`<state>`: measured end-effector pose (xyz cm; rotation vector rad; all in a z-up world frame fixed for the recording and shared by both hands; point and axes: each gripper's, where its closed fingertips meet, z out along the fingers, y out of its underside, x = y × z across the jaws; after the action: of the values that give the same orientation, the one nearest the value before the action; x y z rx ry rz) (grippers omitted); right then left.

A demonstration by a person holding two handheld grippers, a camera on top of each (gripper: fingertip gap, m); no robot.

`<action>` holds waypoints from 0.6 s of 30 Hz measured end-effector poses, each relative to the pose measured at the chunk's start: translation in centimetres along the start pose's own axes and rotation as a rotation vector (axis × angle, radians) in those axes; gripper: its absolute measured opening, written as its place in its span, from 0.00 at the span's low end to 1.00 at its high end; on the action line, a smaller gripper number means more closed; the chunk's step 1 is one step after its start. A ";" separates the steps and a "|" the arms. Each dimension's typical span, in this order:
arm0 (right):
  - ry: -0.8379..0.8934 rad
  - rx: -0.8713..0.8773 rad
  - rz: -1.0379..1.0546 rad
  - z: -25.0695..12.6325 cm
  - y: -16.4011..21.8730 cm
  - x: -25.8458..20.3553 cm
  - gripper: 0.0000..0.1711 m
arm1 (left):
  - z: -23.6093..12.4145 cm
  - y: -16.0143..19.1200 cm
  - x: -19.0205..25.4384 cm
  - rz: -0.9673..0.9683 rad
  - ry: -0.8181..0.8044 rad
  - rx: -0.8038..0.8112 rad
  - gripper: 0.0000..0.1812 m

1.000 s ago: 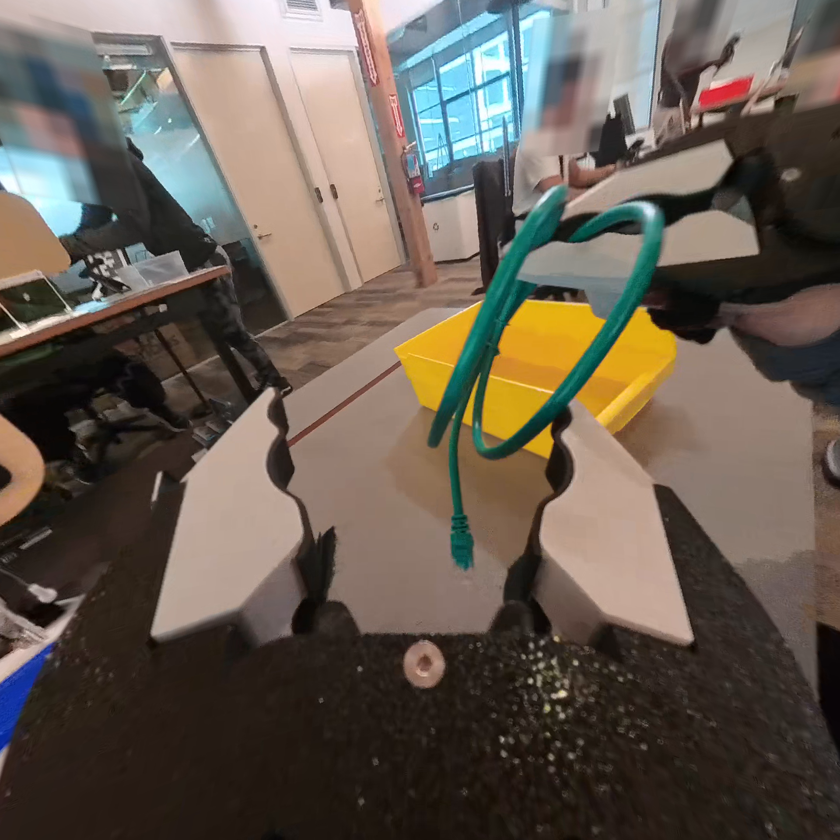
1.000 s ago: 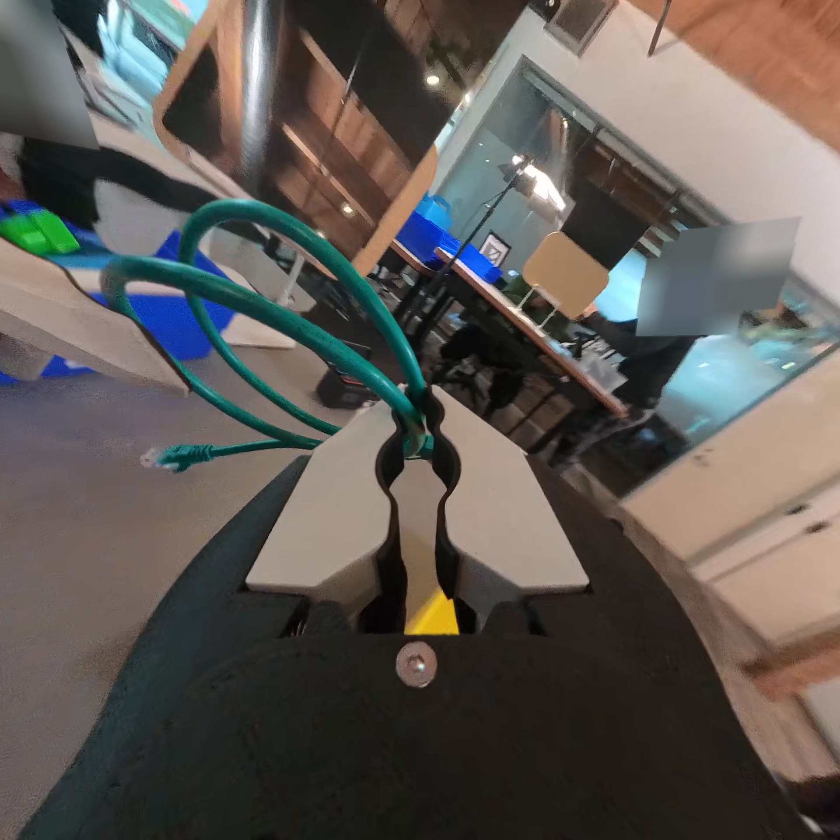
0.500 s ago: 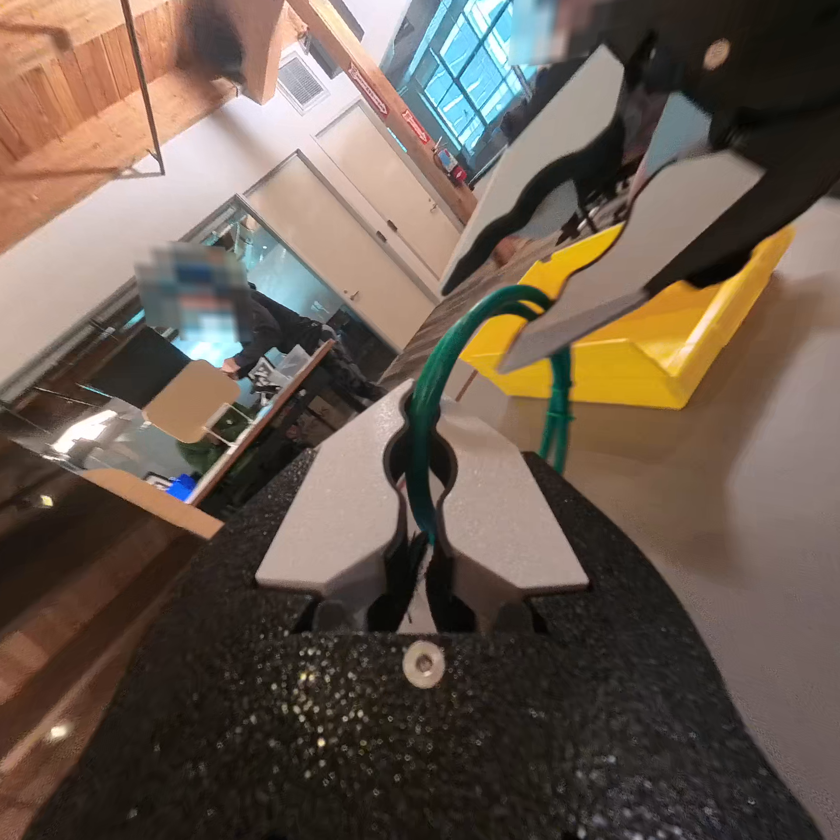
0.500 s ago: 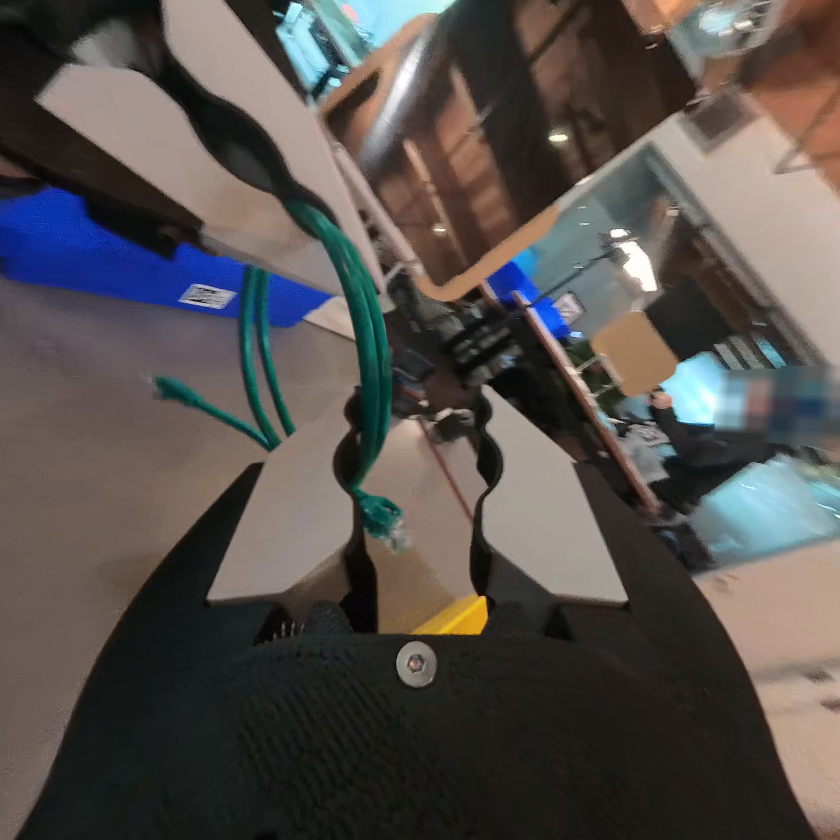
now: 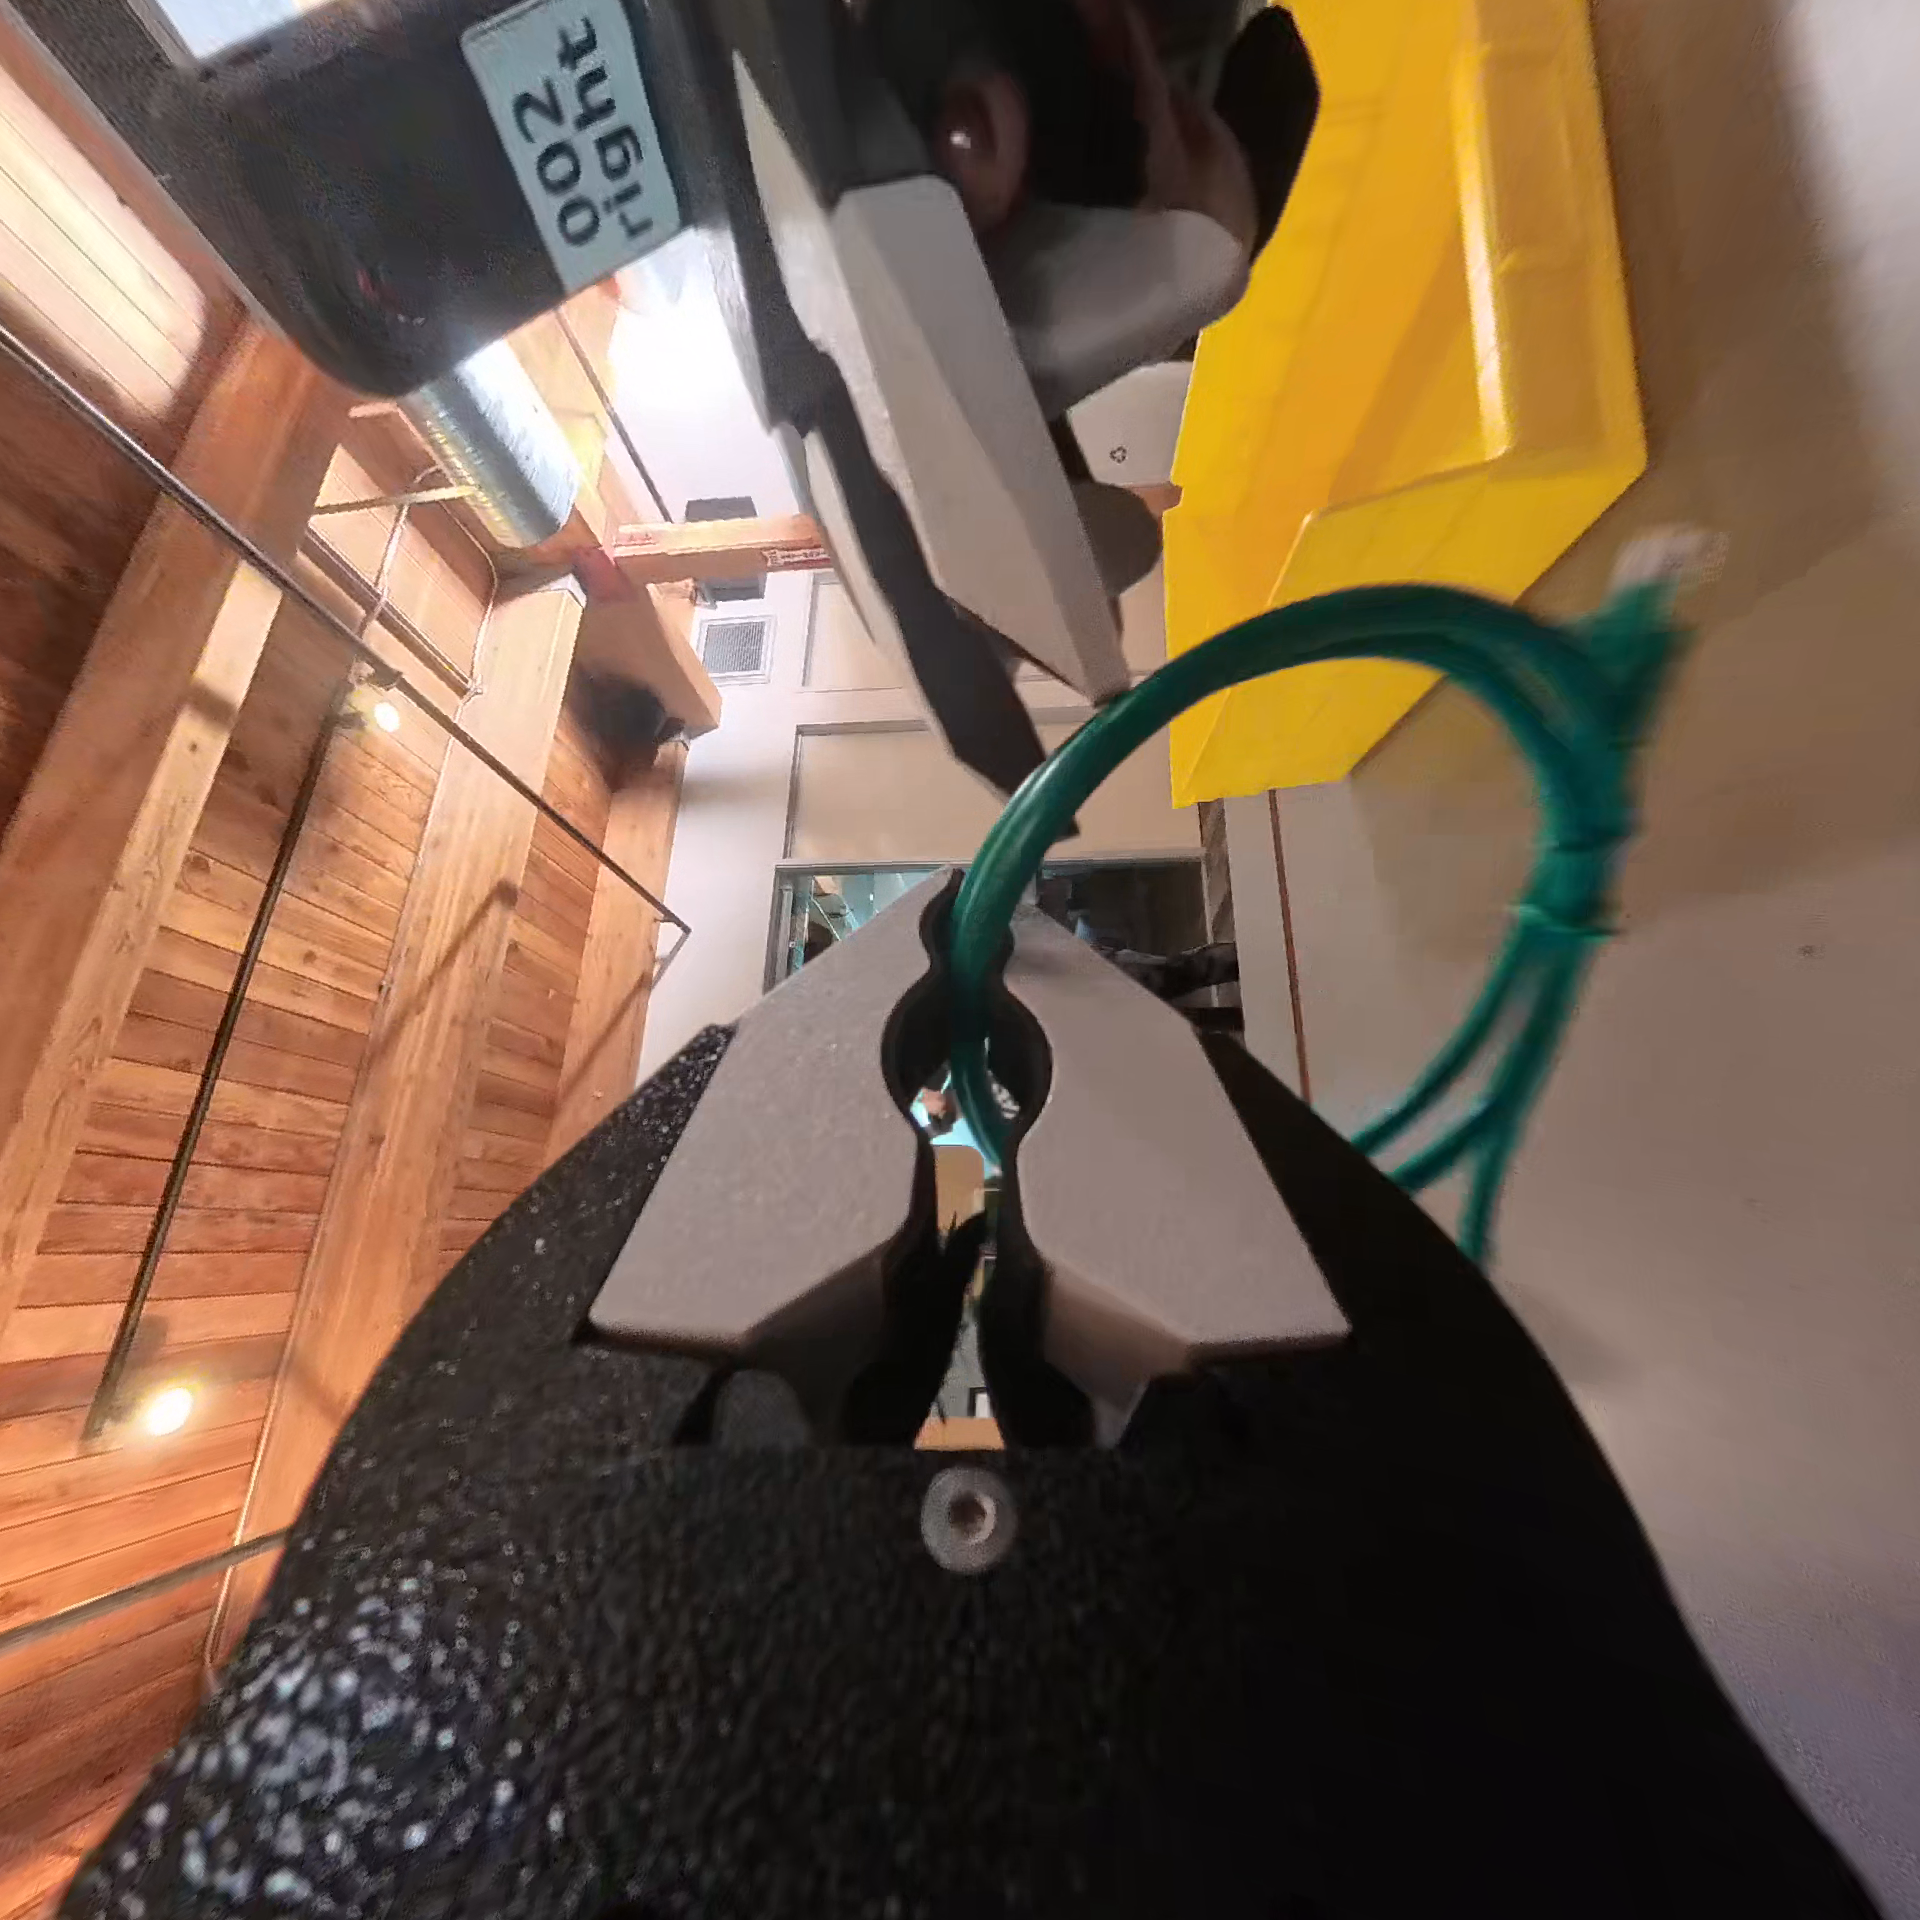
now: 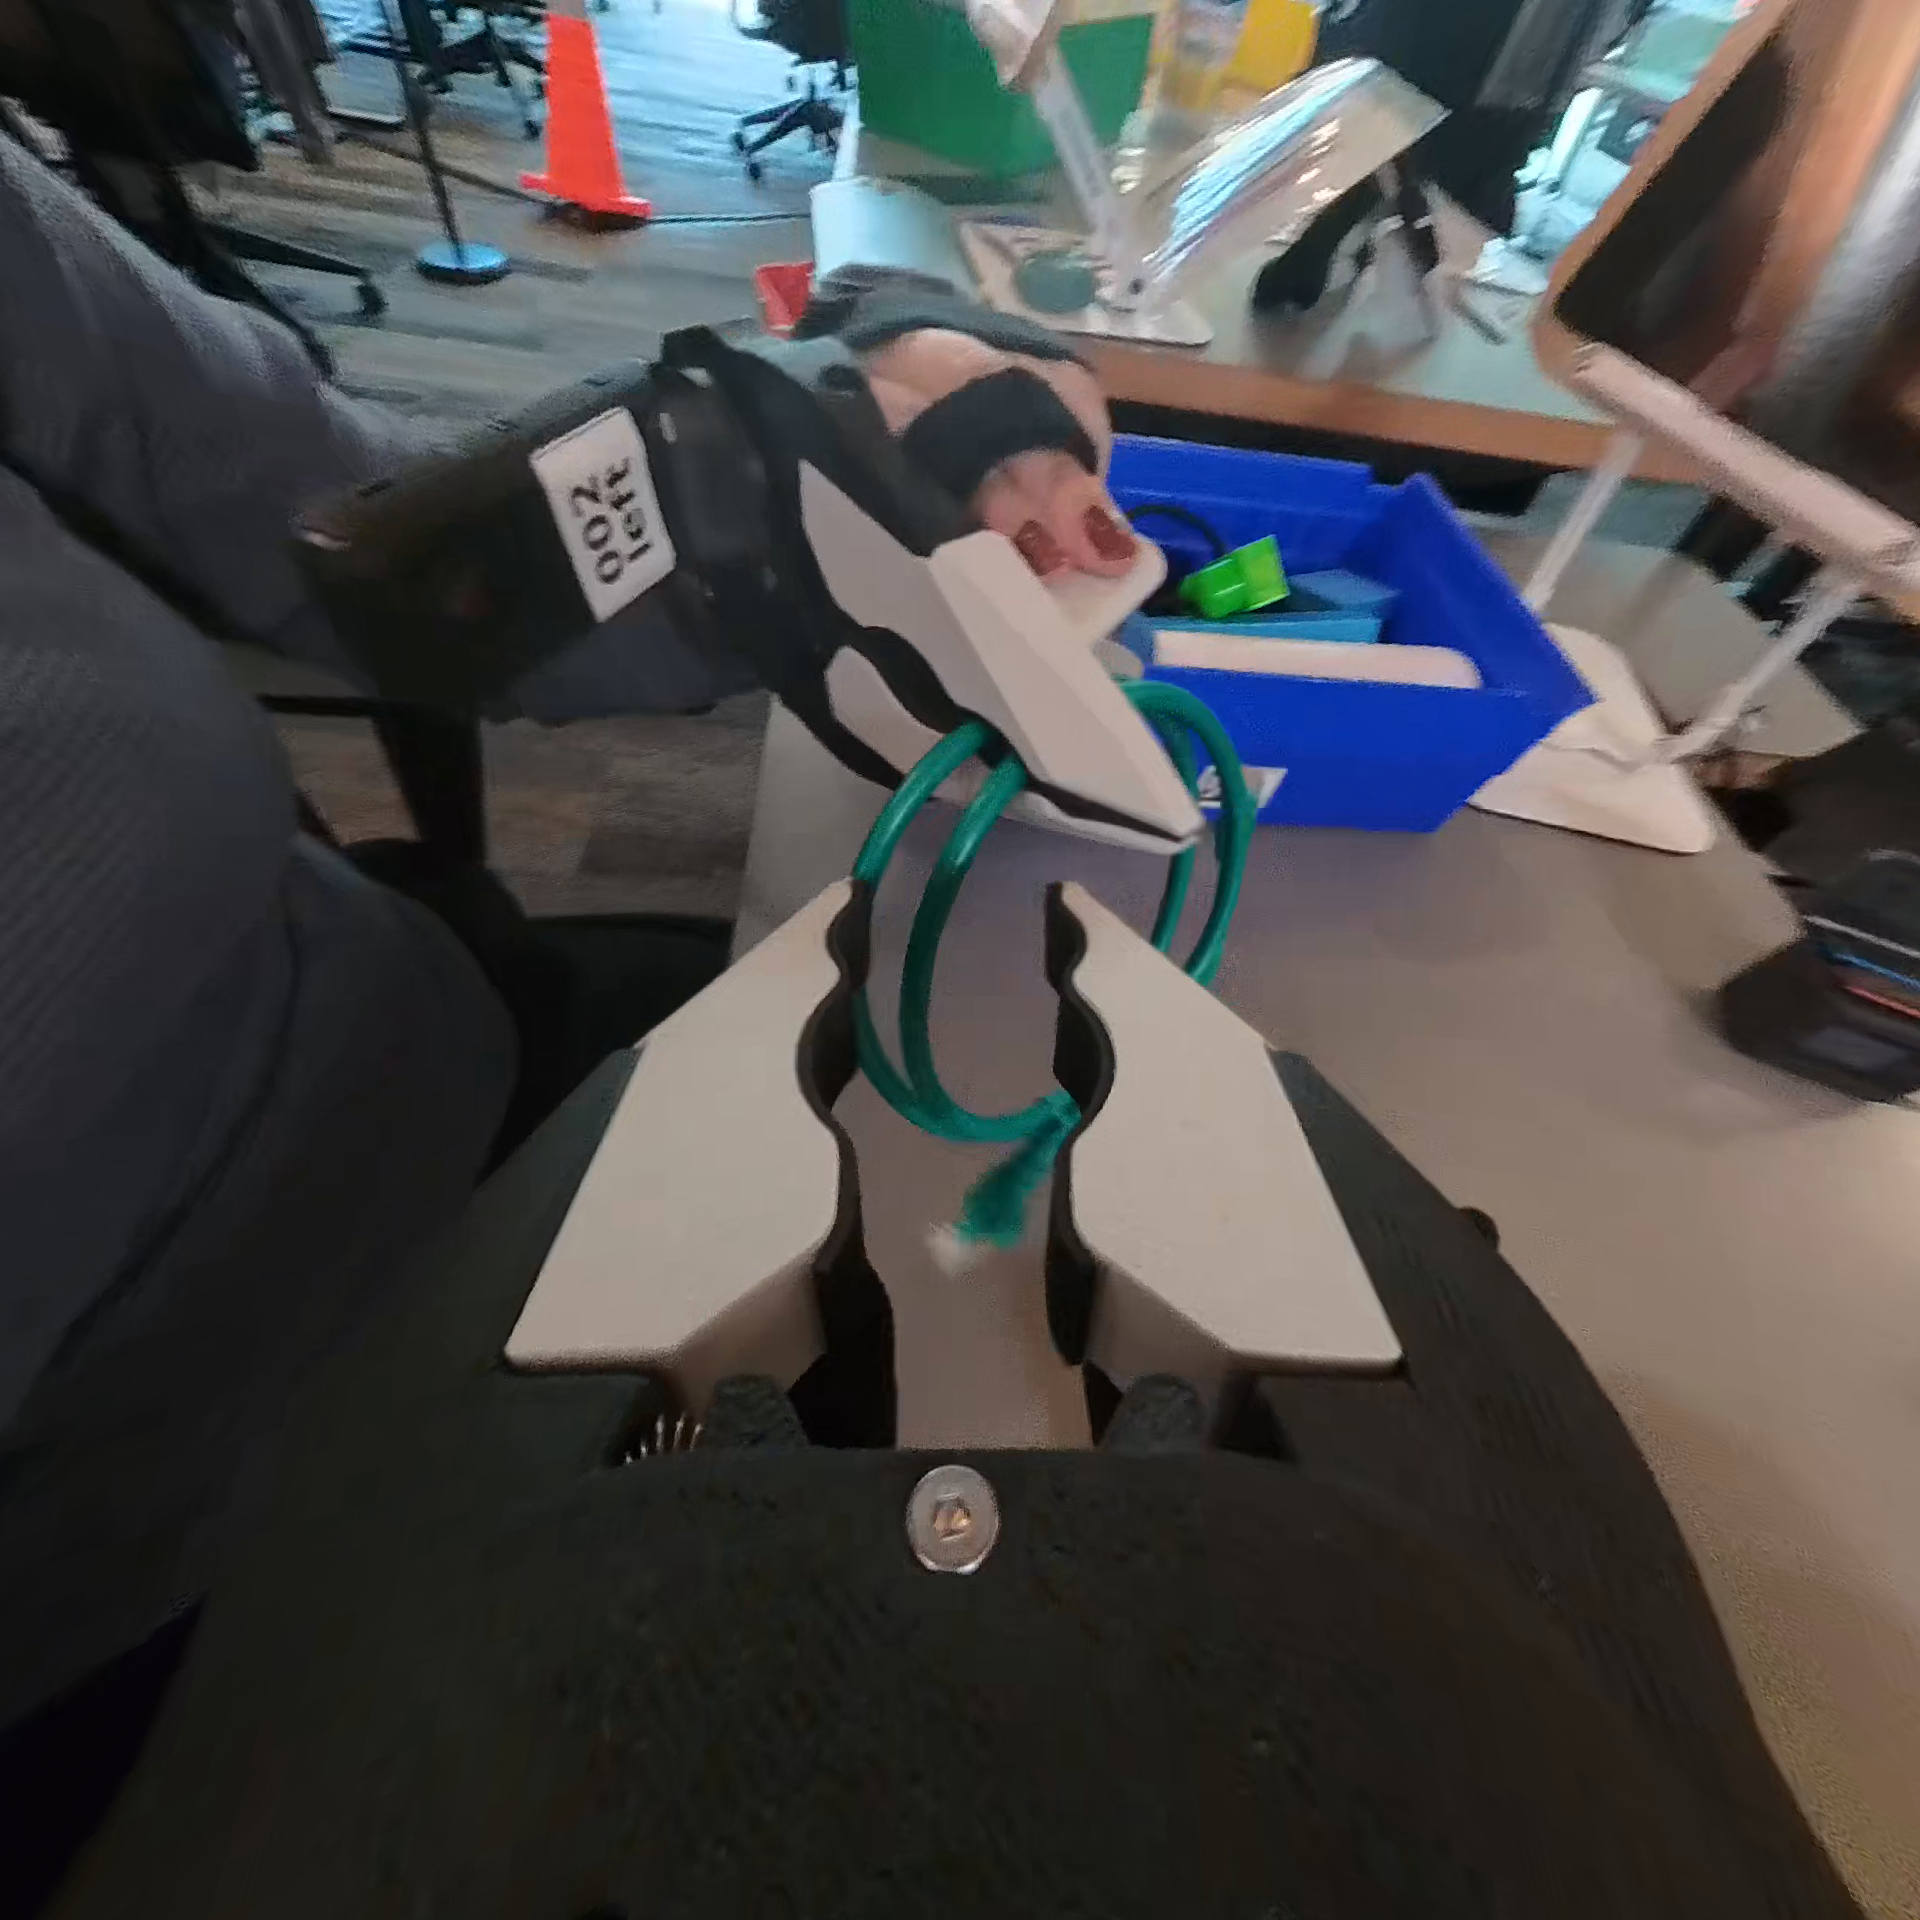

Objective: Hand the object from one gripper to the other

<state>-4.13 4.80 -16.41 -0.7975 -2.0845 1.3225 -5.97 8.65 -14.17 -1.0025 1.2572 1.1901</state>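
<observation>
A coiled green cable [image 5: 1403,608] is pinched between the shut fingers of my left gripper [image 5: 971,914], and its loops swing out to the right over the table. In the right wrist view the left gripper [image 6: 1179,826] holds the cable [image 6: 912,966] from above. My right gripper [image 6: 951,899] is open. The cable's loops and one plug end [image 6: 1003,1205] hang between its spread fingers, and I cannot tell whether they touch the pads. In the left wrist view the right gripper [image 5: 1070,727] sits just above the cable.
A yellow bin [image 5: 1455,312] stands on the grey table [image 6: 1507,1091] past the cable. A blue bin [image 6: 1382,748] with several items sits at the table's far edge. A person's dark sleeve [image 6: 156,831] fills the left. An orange cone [image 6: 582,114] stands on the floor. Some 4 centimeters of space lies between my two pairs of fingers.
A second ago the right gripper was shut on the cable and the left was open. The left has closed on the cable, the right has opened, and both have rotated.
</observation>
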 end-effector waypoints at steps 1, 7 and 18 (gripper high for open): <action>-0.028 -0.017 0.003 0.3 0.3 -0.4 0.16 | 0.0 0.0 0.1 -0.004 0.002 0.000 0.00; -0.167 -0.035 0.098 1.4 0.7 -2.4 0.23 | -0.1 -0.4 -0.1 -0.006 0.001 0.023 0.00; 0.037 0.052 -0.005 1.5 -0.6 1.0 0.02 | 0.2 5.4 -2.1 -0.547 -0.020 -0.164 0.16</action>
<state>-5.96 4.37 -16.28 -0.7886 -2.0144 1.3439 -11.13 9.46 -11.71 -1.3452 0.7979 0.8756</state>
